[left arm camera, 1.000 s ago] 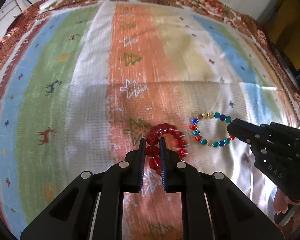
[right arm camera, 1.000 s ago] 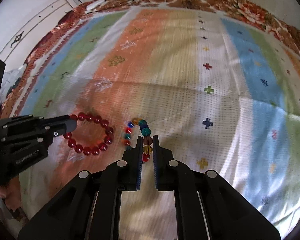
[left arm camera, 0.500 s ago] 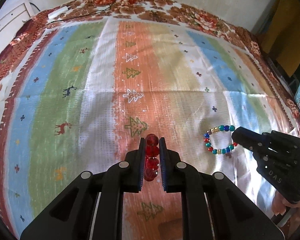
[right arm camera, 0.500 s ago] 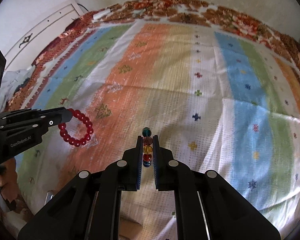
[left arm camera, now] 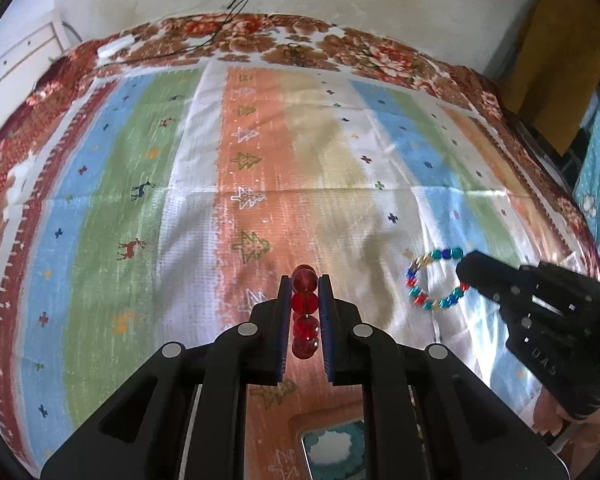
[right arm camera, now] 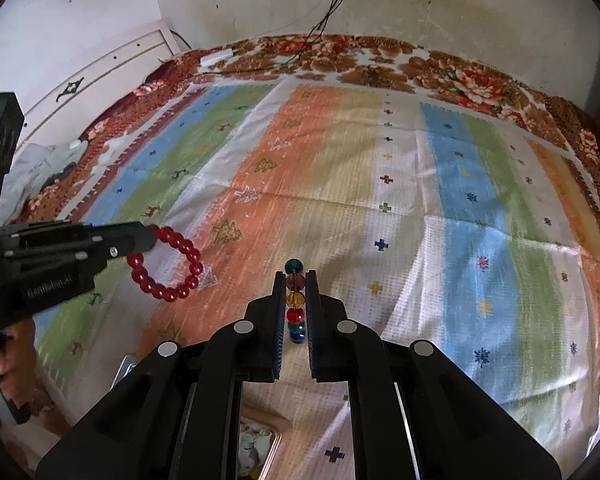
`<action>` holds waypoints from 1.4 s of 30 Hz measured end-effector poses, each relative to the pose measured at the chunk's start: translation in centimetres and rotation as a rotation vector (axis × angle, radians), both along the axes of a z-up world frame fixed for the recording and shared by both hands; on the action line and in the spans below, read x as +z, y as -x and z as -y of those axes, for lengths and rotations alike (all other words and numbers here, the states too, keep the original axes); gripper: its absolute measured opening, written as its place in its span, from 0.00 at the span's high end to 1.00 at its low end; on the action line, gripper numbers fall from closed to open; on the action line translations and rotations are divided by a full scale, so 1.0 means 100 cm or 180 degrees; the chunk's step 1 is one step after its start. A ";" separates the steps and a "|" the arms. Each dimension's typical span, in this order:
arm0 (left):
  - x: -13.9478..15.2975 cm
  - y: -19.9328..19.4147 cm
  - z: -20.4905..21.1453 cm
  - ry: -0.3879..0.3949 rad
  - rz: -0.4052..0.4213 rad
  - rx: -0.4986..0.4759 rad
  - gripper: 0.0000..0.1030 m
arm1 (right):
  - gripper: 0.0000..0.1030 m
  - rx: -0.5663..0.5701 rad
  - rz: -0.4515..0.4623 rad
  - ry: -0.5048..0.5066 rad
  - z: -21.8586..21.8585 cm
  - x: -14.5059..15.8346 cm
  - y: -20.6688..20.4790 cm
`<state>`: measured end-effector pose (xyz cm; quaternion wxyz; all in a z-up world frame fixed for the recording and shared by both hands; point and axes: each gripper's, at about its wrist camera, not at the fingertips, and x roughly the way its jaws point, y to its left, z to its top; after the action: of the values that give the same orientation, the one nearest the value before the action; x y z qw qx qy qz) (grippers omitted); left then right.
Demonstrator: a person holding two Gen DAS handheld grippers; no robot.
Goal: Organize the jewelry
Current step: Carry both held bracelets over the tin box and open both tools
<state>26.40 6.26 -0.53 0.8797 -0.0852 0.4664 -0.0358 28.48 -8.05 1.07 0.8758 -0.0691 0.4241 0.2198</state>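
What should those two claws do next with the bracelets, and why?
Probably carry both toward the tray at the near edge. The left claw grips the red bracelet and the right claw the multicoloured bracelet, both apparently lifted off the striped cloth.

Bed (left arm camera: 40, 128), floral cover; striped cloth (left arm camera: 308, 176) spread on top, white charger (left arm camera: 114, 46) at far edge.
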 end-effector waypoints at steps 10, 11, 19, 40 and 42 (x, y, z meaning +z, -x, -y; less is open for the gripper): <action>0.011 0.022 0.012 -0.0107 0.0090 -0.0029 0.88 | 0.90 -0.0036 0.0074 -0.0010 0.006 0.009 0.018; 0.011 0.024 0.014 -0.0114 0.0096 -0.0036 0.88 | 0.90 -0.0034 0.0074 -0.0024 0.007 0.009 0.021; 0.016 0.036 0.019 -0.0113 0.0167 -0.0095 0.88 | 0.90 -0.0007 0.0162 -0.0150 0.011 0.023 0.035; 0.040 0.077 0.033 -0.0041 0.0402 -0.0238 0.88 | 0.90 0.0060 0.0119 -0.0372 0.022 0.036 0.070; 0.040 0.081 0.035 -0.0008 0.0403 -0.0256 0.88 | 0.90 0.0063 0.0118 -0.0382 0.022 0.036 0.075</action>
<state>18.30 2.80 3.43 0.9054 -0.0629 0.4130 -0.0758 20.98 -10.24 4.70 0.8839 -0.0247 0.3932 0.2522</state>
